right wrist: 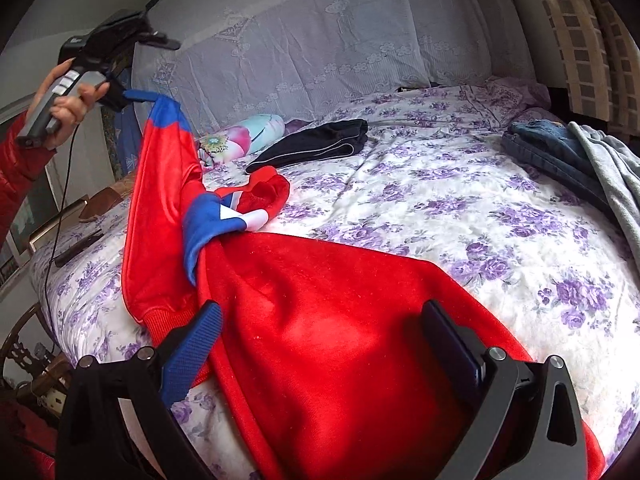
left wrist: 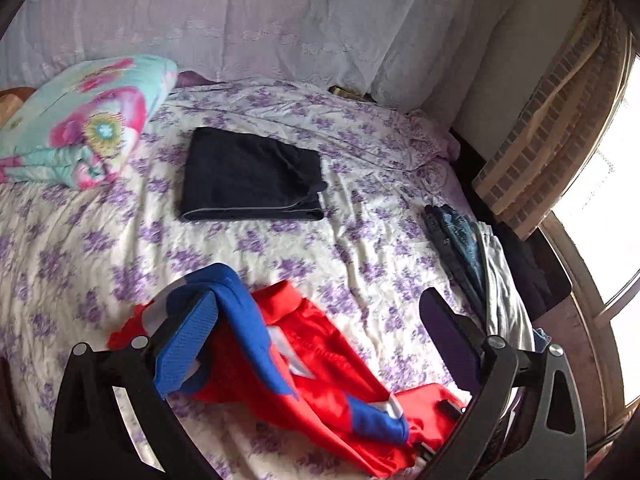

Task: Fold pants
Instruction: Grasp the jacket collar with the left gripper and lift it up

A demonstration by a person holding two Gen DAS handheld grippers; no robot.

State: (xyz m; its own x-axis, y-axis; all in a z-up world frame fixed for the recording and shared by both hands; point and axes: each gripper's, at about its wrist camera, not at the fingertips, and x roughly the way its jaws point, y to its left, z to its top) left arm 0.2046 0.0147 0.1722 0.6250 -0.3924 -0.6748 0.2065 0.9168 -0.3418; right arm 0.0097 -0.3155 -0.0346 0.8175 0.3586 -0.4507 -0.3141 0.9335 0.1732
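Note:
Red pants with blue and white panels (right wrist: pixel 320 300) lie crumpled on the floral bedsheet (right wrist: pixel 440 208). In the right wrist view my left gripper (right wrist: pixel 132 98) is raised at the far left, and the blue waistband (right wrist: pixel 164 110) hangs from its fingers. In the left wrist view that blue cloth (left wrist: pixel 236 304) is draped over the left finger (left wrist: pixel 188 340) while the jaws stand wide apart around the gripper's middle (left wrist: pixel 320 332). My right gripper (right wrist: pixel 324 344) is open, its fingers on either side of the red fabric near the bed's front edge.
A folded black garment (left wrist: pixel 252 176) lies mid-bed. A flowered turquoise quilt (left wrist: pixel 76 120) sits at the far left. A pile of blue and grey clothes (left wrist: pixel 476 256) lies at the right edge. White lace pillows (left wrist: pixel 280 20) line the headboard. A window is at the right.

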